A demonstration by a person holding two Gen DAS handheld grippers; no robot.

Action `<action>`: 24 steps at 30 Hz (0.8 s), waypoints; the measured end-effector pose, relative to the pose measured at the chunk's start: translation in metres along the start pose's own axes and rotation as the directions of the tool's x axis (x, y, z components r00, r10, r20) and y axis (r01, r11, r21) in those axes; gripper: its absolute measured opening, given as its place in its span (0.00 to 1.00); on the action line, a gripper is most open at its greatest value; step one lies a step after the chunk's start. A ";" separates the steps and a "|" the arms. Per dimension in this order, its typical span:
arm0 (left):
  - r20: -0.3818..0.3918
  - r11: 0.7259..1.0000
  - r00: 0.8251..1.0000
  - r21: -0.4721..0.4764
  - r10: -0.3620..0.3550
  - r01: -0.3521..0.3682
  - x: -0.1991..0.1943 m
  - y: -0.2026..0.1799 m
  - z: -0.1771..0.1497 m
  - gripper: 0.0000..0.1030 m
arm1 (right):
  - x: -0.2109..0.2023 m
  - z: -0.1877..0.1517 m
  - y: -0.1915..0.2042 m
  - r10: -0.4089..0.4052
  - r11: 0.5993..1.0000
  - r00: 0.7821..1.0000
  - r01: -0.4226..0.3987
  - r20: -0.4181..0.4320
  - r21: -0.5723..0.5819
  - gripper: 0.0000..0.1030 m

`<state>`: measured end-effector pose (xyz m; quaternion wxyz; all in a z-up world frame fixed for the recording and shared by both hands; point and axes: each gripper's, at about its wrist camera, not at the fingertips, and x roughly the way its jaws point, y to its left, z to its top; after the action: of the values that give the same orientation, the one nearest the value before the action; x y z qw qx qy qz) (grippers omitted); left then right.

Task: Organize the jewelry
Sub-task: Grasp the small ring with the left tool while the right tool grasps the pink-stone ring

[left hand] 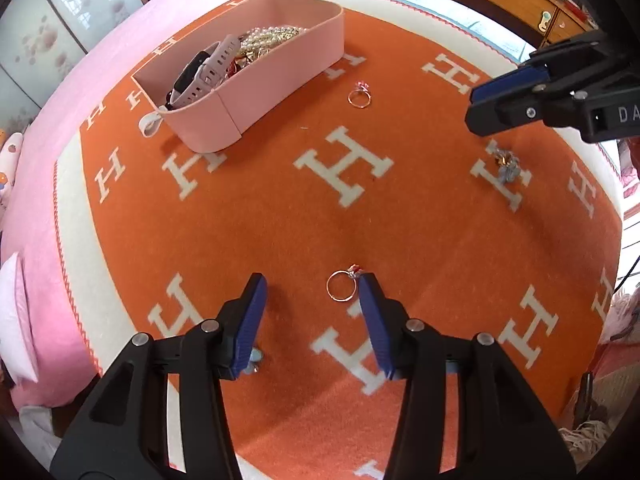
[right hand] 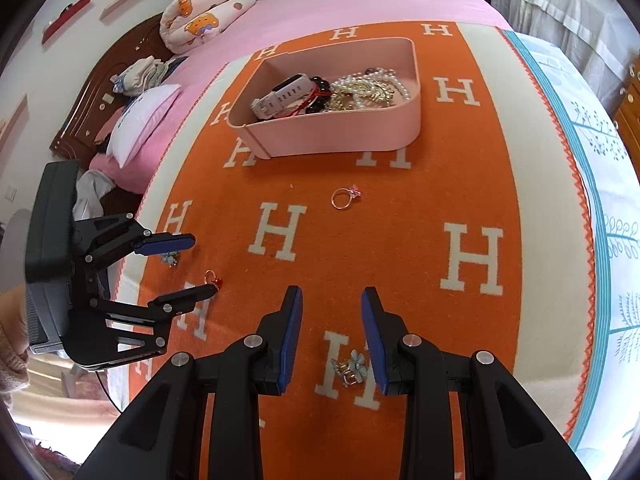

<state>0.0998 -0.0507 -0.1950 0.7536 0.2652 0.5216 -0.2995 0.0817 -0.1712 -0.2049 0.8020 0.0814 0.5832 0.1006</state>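
My left gripper (left hand: pixel 312 284) hangs spread over the red-stone ring (left hand: pixel 341 286), well short of the pink tray (left hand: pixel 256 92); I'd shift right, centring it. Right gripper (right hand: pixel 331 300) spread around the blue flower clip (right hand: pixel 351 368).

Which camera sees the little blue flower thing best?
The right wrist view: the blue flower lies close up on the blanket, between the open right claw's fingers. The left wrist view shows it small, far off and blurry.

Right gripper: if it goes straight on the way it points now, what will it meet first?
Probably the blue flower ornament, lying on the orange blanket between the open fingers of the right gripper. Depth is uncertain.
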 end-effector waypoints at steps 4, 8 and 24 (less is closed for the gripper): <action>-0.001 0.998 1.000 -0.057 -0.015 0.015 0.004 0.011 0.007 0.44 | 0.003 0.003 -0.005 -0.003 1.000 1.000 0.003 0.001 0.019 0.30; -0.002 0.989 0.999 -0.144 -0.040 0.039 0.009 0.025 0.013 0.43 | 0.007 0.006 -0.008 -0.003 0.999 1.000 0.003 0.001 0.035 0.30; 0.013 0.948 0.999 -0.313 -0.050 0.052 0.007 0.038 0.006 0.13 | 0.031 0.038 -0.007 -0.007 0.998 1.000 0.007 0.010 0.058 0.30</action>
<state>0.1332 -0.0308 -0.1968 0.7795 0.1278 0.5673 -0.2330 0.1273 -0.1703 -0.2238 0.8026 0.1031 0.5820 0.0804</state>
